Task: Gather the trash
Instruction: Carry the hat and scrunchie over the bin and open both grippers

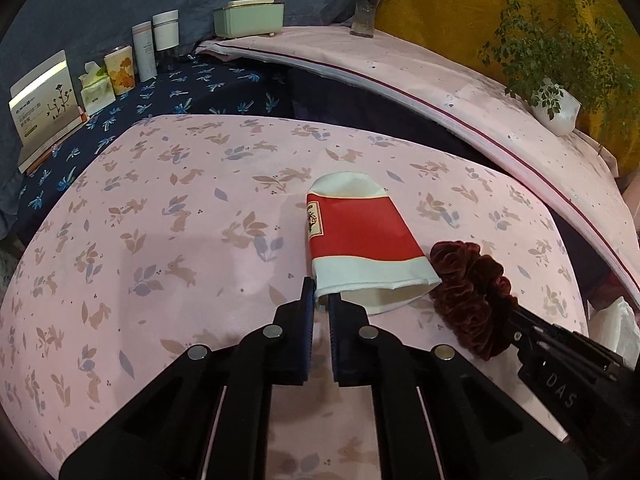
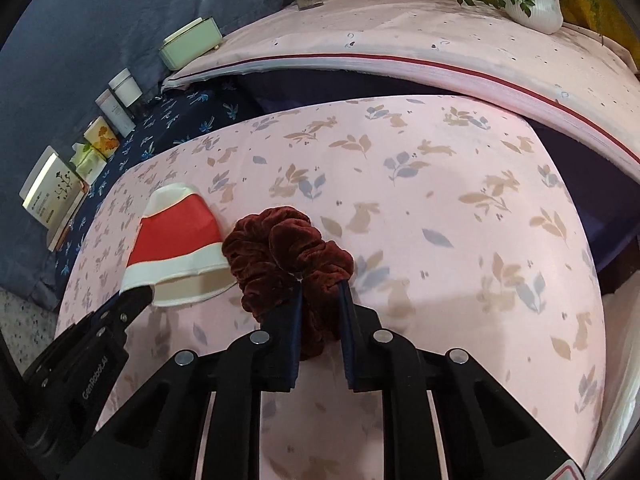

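Left gripper [image 1: 322, 304] is pinching the rim of one flattened paper cup [image 1: 362, 248], red and white, lying centre frame on my pink cloth [image 1: 180, 220]. Right gripper [image 2: 320, 300] is clamping one dark red scrunchie [image 2: 286, 252], touching the cup's mouth. I am counting two plants: one vase [image 1: 366, 12] upper centre, one white pot [image 1: 558, 108] upper right.

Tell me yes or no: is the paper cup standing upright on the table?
No. The paper cup lies flattened on its side on the pink tablecloth, with the left gripper pinching its rim.
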The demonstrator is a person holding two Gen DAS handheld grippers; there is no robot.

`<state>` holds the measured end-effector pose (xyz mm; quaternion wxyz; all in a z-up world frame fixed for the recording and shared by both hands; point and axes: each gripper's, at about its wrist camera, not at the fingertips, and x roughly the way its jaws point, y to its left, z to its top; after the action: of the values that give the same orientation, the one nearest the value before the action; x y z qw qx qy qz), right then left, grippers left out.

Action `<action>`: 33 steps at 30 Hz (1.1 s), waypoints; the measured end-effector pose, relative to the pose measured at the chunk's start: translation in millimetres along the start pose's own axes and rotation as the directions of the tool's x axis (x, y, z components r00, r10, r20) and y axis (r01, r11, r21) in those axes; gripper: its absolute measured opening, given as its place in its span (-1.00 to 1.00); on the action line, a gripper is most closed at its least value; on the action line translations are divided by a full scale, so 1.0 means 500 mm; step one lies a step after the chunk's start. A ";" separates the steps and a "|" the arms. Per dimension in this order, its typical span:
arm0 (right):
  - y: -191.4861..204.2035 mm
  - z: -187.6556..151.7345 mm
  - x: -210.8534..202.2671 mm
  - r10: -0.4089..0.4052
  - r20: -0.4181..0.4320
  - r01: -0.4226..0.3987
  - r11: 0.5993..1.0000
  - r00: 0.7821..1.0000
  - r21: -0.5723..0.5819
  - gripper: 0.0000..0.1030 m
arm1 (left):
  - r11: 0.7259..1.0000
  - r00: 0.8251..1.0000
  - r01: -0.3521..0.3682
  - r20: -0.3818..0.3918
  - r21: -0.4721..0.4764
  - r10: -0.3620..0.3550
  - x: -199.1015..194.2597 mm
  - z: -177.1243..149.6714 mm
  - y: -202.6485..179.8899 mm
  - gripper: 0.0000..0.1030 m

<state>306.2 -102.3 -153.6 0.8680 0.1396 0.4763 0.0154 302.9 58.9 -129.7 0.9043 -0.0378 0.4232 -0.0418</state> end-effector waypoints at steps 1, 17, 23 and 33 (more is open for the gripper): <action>-0.005 -0.013 -0.012 0.000 0.001 0.000 1.000 1.000 0.008 -0.70 | 1.000 1.000 0.006 -0.001 0.003 -0.005 -0.006 -0.005 -0.006 -0.89; -0.130 -0.140 -0.237 -0.037 0.098 0.024 0.991 0.995 0.131 -0.71 | 0.987 0.993 0.113 0.004 0.118 -0.114 -0.161 -0.098 -0.171 -0.93; -0.183 -0.161 -0.322 -0.069 0.160 0.042 0.985 0.985 0.168 -0.71 | 0.971 0.986 0.162 0.015 0.175 -0.167 -0.217 -0.124 -0.249 -0.93; -0.302 -0.192 -0.451 -0.153 0.250 0.085 0.962 0.956 0.260 -0.71 | 0.926 0.963 0.255 0.014 0.278 -0.269 -0.289 -0.155 -0.385 -0.93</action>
<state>87.3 -261.3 -55.9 0.8997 0.2180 0.3602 -0.1155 142.7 -119.5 -48.9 0.8978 0.0301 0.3808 -0.2192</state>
